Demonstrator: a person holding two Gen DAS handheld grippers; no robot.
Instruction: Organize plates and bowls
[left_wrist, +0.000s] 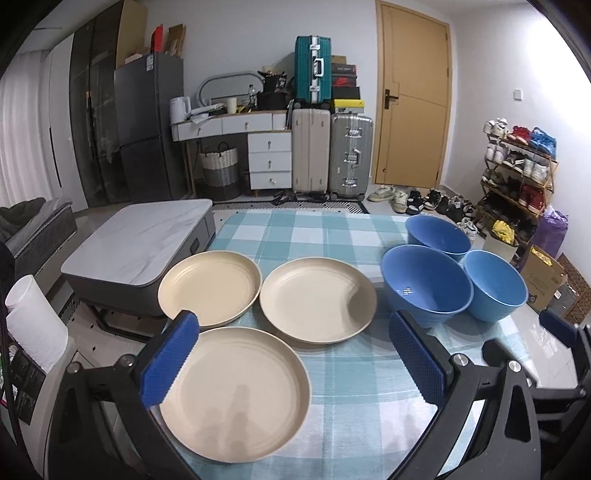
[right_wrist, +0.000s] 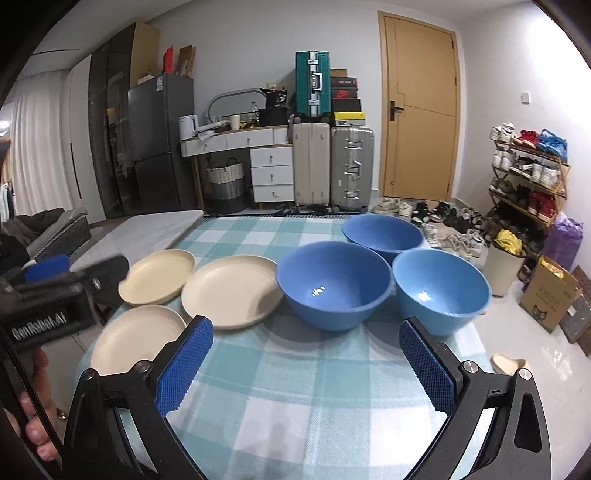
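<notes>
Three cream plates (left_wrist: 236, 395) (left_wrist: 210, 288) (left_wrist: 317, 299) lie flat on the checked cloth of the table (left_wrist: 354, 398), grouped on its left half: one near, two farther back side by side, none stacked. Three blue bowls (right_wrist: 332, 288) (right_wrist: 441, 290) (right_wrist: 382, 232) stand upright on the right half in a tight cluster, the front two nearly touching each other and the third behind them. The nearest bowl sits just beside the right-hand back plate.

Left gripper (left_wrist: 295, 360) hovers low over the near edge of the table, level and pointing across it, its jaws spread wide and holding nothing; its left blue pad (left_wrist: 170, 358) overlaps the near plate in the view. Right gripper (right_wrist: 306, 365) is posed the same way, wide and empty, aimed at the gap in front of the bowls. In the right wrist view the left gripper's body shows at the left edge, with a person's fingers (right_wrist: 37, 432) wrapped round its handle.
</notes>
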